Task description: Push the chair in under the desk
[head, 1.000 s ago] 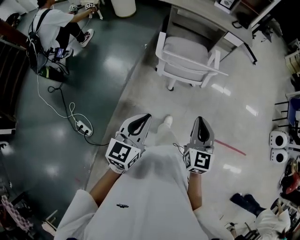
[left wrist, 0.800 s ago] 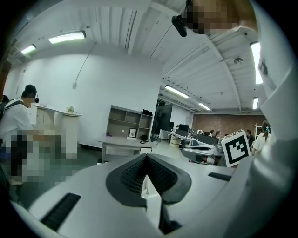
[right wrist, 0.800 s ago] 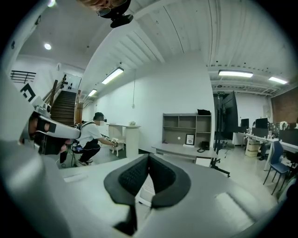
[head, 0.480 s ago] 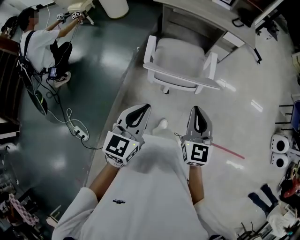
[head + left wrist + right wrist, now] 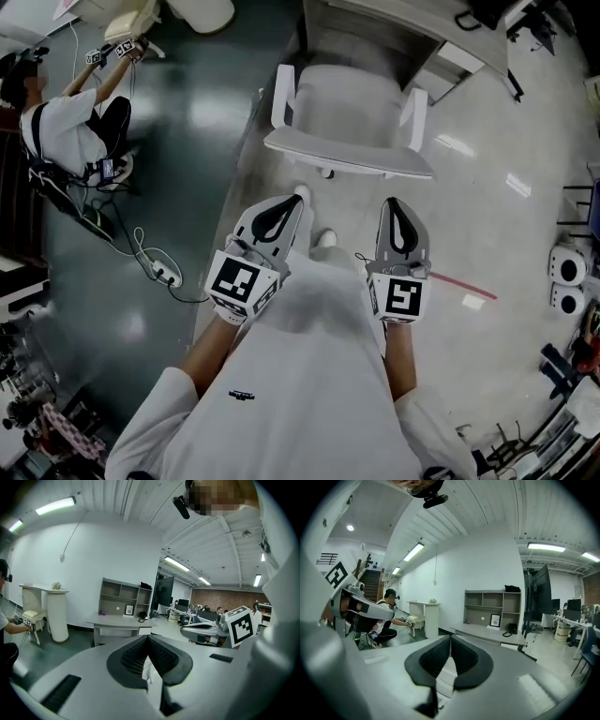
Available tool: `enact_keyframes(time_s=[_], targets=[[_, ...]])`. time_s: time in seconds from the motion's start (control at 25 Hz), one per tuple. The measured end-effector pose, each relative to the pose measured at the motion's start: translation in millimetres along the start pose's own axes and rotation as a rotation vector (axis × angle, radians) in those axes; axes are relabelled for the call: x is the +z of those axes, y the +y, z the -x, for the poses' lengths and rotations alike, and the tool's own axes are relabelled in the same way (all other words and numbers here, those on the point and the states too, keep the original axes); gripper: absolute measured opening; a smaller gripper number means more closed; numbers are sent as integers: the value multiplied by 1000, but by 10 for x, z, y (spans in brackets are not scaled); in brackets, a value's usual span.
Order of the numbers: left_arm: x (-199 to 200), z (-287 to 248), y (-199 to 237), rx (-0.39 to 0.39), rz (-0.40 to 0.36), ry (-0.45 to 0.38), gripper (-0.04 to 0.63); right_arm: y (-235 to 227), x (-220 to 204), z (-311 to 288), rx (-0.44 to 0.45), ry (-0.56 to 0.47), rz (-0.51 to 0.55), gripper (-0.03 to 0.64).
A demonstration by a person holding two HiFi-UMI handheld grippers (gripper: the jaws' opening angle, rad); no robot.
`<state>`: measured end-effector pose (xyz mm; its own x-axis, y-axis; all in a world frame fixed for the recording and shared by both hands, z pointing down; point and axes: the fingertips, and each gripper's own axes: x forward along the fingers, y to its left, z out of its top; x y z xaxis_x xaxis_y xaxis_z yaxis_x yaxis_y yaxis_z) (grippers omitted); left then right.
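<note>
A white armchair (image 5: 349,111) stands with its back rail (image 5: 345,160) toward me and its seat facing the grey desk (image 5: 394,21) at the top of the head view. Both grippers are held out side by side, a short way short of the back rail. My left gripper (image 5: 284,207) is shut with nothing in it. My right gripper (image 5: 396,208) is also shut and empty. In the left gripper view the desk (image 5: 117,621) and a shelf unit (image 5: 124,599) lie ahead beyond the closed tips (image 5: 148,637). In the right gripper view a sliver of the chair (image 5: 446,674) shows below the tips (image 5: 450,637).
A person (image 5: 64,120) sits on the dark floor at the far left. A power strip with cable (image 5: 165,275) lies left of my legs. A red tape line (image 5: 466,287) marks the pale floor at right. White round devices (image 5: 567,274) and clutter line the right edge.
I have stepped forward: the chair and desk have come closer and now sit just ahead of the gripper tips. Both grippers stay shut and level.
</note>
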<state>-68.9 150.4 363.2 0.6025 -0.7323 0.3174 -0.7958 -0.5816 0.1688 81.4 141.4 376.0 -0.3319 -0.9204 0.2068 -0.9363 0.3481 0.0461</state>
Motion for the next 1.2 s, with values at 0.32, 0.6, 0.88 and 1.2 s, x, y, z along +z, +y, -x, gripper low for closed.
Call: enact_keyframes(time_s=[0.32,0.6,0.88,1.2], targets=[[319,-555,385,-89,-13,3,6,-177,122,-534,-38,46,12,14],[427,-949,768,-220,-76,54,6,-239,181,-957,-94,105,57,14],[423,-1278,873,-318,-104,127,6,-352,137,-1199,-113,163,48,95],[66,-1467,547,-442,-179,283,80,-369,-53,-1307,74,260,57,130]])
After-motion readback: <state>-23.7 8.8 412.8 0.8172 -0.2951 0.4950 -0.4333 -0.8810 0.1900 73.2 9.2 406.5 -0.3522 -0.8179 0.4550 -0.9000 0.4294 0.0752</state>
